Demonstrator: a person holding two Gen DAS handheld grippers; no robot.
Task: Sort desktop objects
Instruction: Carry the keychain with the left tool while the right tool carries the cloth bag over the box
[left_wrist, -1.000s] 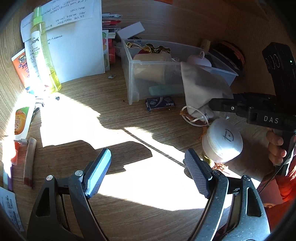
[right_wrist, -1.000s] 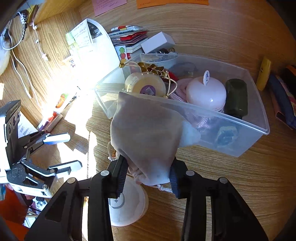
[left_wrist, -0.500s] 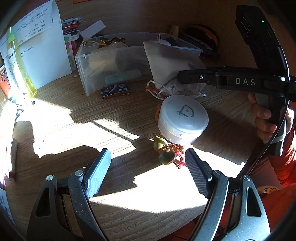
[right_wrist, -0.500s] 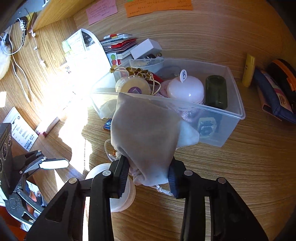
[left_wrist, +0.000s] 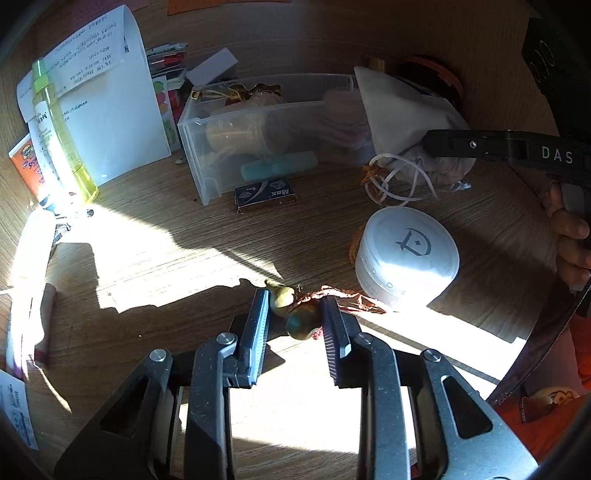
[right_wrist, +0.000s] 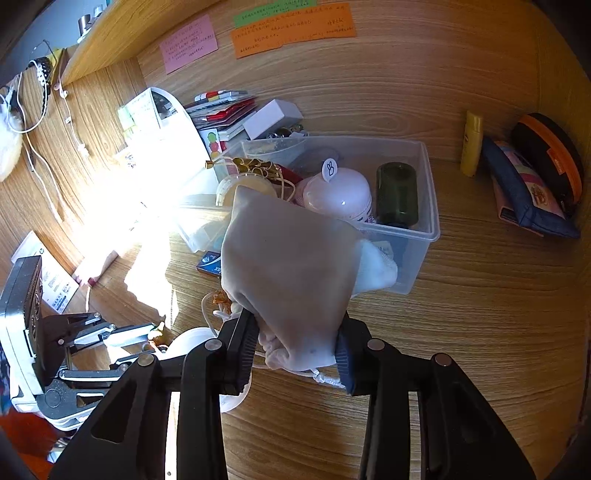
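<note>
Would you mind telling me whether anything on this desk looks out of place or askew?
The small blue Max box lies loose on the desk against the front of the clear bin, not inside it. The grey pouch, pinched in the right gripper, has its white cord dangling in loose loops.

On my right gripper's arm (left_wrist: 517, 149), reaching in from the right, I read "DAS" in pale letters. The small dark box (left_wrist: 265, 194) lying against the near wall of the clear bin says "Max", seen upside down. The round white jar (left_wrist: 406, 251) near my left fingers carries a stylised D with a small star. The orange tube (left_wrist: 27, 168) at far left shows "Sport" only in part. The handwritten sheets and sticky notes are too small to read.
</note>
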